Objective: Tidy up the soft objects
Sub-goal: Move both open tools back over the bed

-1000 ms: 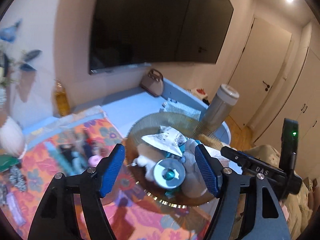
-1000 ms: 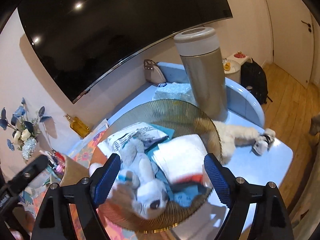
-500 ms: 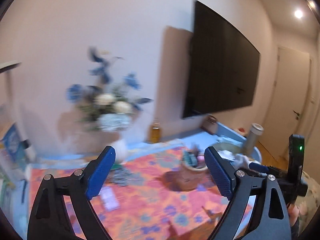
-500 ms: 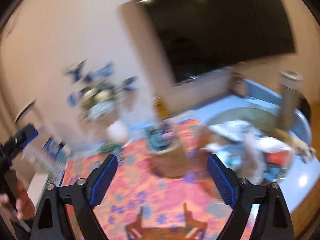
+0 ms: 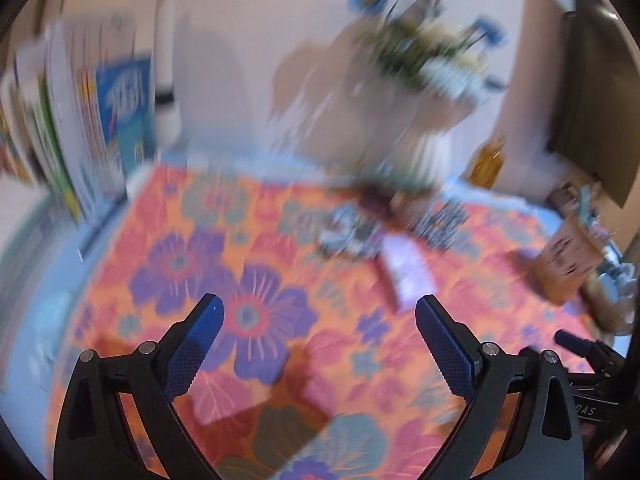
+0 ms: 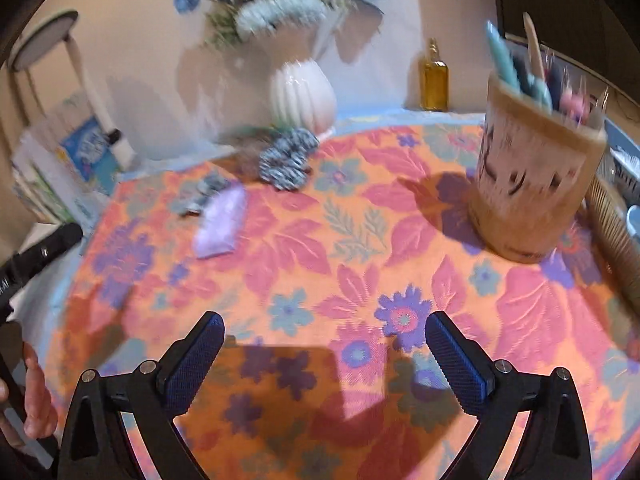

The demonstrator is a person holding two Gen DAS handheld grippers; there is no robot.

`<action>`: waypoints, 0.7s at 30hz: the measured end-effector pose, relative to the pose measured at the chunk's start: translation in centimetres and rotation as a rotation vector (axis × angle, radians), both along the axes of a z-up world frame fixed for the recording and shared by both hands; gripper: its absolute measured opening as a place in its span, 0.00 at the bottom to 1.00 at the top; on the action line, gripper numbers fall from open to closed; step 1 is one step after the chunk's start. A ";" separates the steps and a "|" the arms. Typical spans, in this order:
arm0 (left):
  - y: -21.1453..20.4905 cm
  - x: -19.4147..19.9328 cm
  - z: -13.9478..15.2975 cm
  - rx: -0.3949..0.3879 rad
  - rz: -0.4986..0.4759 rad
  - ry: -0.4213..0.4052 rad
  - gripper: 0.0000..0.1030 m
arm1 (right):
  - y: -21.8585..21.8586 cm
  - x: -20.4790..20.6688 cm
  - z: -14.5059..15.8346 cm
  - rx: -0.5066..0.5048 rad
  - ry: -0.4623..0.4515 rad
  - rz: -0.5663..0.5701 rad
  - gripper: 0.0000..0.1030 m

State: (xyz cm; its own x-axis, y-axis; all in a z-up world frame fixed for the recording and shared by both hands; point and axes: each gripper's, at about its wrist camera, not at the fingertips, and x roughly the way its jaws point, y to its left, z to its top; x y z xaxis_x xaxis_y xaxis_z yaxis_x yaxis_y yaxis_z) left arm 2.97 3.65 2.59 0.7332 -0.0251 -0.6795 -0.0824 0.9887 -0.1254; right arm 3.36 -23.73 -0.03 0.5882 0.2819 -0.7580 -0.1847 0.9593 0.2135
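Orange floral cloth (image 6: 352, 248) fills both wrist views, where a second ago a gold wire basket of plush toys sat between the fingers; both cameras have swung away from it. Left gripper (image 5: 319, 322) hangs wide apart and empty above a big purple flower print, its view smeared by motion. Right gripper (image 6: 324, 338) is likewise spread wide, holding nothing, over the cloth's near edge. At 11 o'clock from the right gripper lies a flat lilac pouch (image 6: 222, 226), with a small blue-and-white checked fabric scrunchie (image 6: 200, 196) touching its far end and a larger checked scrunchie (image 6: 286, 158) beyond at 12 o'clock. These soft items rest on the cloth, well apart from both claws. At 2 o'clock stands a tan pen cup (image 6: 532, 184) of pens, which was mid-frame half a second ago. Farthest back, a white ribbed vase (image 6: 302, 94) of blue and white flowers and an amber glass bottle (image 6: 434, 80) stand against the wall.
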 end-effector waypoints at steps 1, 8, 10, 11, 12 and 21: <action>0.6 0.5 -1.4 -0.029 0.007 0.028 0.93 | 0.3 0.0 -0.8 -0.032 -0.012 -0.009 0.98; 0.3 1.9 -5.0 0.013 0.074 0.135 0.93 | 3.4 1.3 -2.8 -0.234 0.068 0.017 1.00; -0.1 2.1 -5.3 0.032 0.072 0.160 0.93 | 3.2 1.7 -2.8 -0.229 0.071 0.009 1.00; -0.2 2.2 -5.7 0.044 0.066 0.181 0.93 | 3.0 2.1 -3.0 -0.213 0.087 0.009 1.00; -0.5 2.5 -5.7 0.056 0.062 0.187 0.94 | 2.7 2.3 -3.1 -0.193 0.095 0.006 1.00; 0.2 2.8 -2.5 0.033 -0.019 0.309 0.92 | 3.2 3.3 -2.8 -0.217 0.221 0.036 1.00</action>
State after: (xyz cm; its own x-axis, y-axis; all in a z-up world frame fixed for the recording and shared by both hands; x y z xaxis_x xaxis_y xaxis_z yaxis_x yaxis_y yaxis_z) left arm 5.79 3.84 0.13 0.4917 -0.0108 -0.8707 -0.0935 0.9935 -0.0651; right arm 6.63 -20.52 -2.87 0.3952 0.1172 -0.9111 -0.1909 0.9807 0.0434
